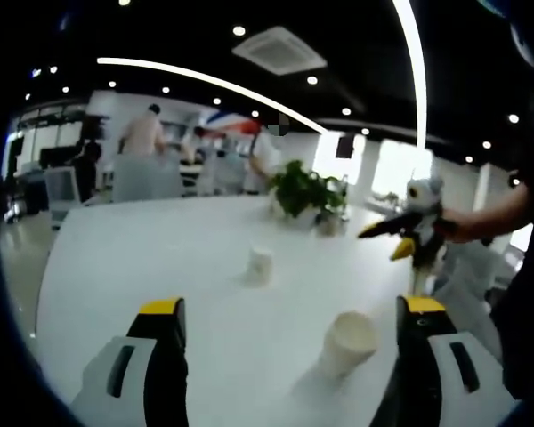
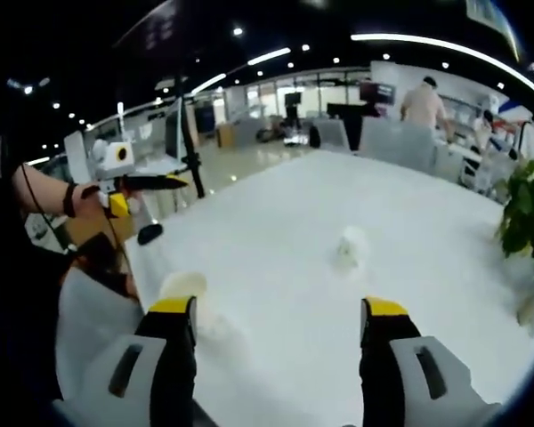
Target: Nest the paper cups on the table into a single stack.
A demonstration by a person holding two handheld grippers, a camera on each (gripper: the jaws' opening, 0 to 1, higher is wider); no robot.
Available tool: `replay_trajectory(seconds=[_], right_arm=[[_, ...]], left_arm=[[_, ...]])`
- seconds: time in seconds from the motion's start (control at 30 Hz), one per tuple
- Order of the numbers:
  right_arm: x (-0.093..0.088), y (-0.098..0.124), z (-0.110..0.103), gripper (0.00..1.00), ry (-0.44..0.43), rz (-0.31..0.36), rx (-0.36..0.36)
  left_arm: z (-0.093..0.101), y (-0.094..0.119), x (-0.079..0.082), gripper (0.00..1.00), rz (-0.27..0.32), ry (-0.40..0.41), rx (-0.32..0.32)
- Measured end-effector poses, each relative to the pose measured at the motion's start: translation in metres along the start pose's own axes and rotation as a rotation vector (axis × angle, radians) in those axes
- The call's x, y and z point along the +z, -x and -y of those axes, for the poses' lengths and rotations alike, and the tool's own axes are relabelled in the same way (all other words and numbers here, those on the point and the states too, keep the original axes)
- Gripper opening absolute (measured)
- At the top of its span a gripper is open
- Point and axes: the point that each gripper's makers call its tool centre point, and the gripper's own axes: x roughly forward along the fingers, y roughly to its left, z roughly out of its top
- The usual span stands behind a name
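Left gripper view: left hand-held gripper [image 1: 289, 325] spread, empty, above near paper cup [image 1: 347, 342]; probably light, crushable, best pinched gently at rim.

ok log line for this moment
cups: two, apart on table | near cup upright | far cup | left tongs open | right tongs open

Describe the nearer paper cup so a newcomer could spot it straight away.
Start at the big white table, with a potted plant at its far edge. In the left gripper view, come towards the left claw: the near cup stands between its open jaws, closer to the one on the view's right. Unlike the far cup at mid-table, it looks bigger and shows its open mouth.
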Motion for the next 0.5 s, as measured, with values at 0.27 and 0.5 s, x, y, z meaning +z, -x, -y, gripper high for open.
replay_trajectory(seconds=[0.27,0.5], right_arm=[[-0.002,0.0,0.012,0.86,-0.015,0.024,-0.055],[-0.01,0.0,0.023,0.93,-0.039,0.03,-0.088]], left_arm=[[-0.006,0.0,0.004,0.96,0.0,0.004,0.016],[-0.01,-0.003,0.007,0.97,0.015,0.008,0.034]])
